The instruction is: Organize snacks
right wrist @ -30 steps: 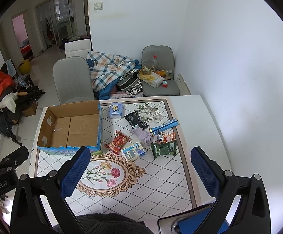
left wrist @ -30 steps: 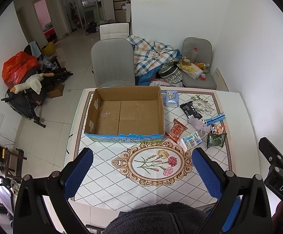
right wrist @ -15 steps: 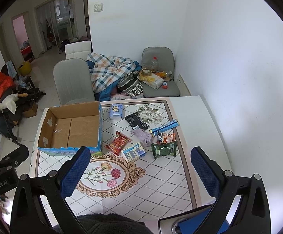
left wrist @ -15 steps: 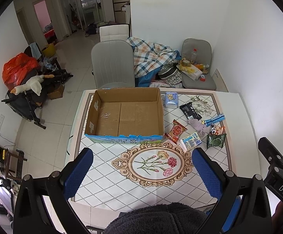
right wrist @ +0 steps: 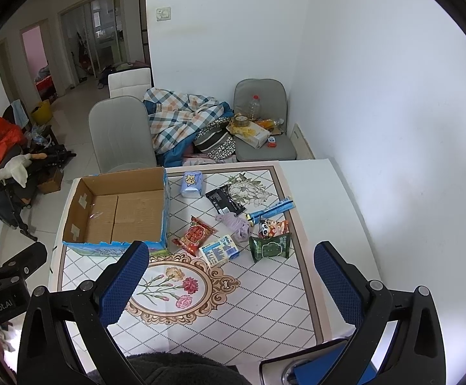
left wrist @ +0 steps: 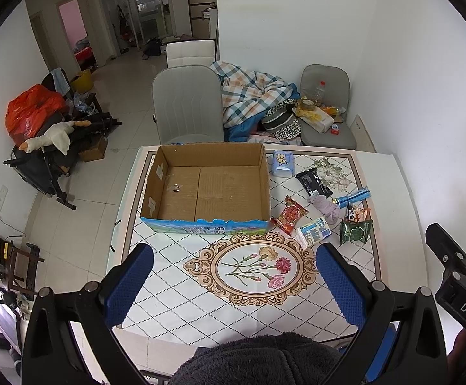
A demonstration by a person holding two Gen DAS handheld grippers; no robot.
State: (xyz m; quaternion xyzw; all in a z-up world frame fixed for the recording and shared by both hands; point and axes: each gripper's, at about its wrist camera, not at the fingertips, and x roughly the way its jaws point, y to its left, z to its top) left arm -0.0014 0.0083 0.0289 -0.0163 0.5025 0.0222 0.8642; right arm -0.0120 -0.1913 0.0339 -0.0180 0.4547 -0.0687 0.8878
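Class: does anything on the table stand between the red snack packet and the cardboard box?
Nothing visible does. The red snack packet lies just right of the cardboard box, with only bare tablecloth between them; the box is empty.

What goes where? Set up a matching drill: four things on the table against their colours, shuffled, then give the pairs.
Things:
1. cardboard box
2. flat packet by the flower print
3. snack packet nearest the box
4. pouch near the table's right edge

Colours:
A. green
B. red
C. brown inside, blue outside
D. black

Pairs: 1-C, 2-D, 3-B, 4-A
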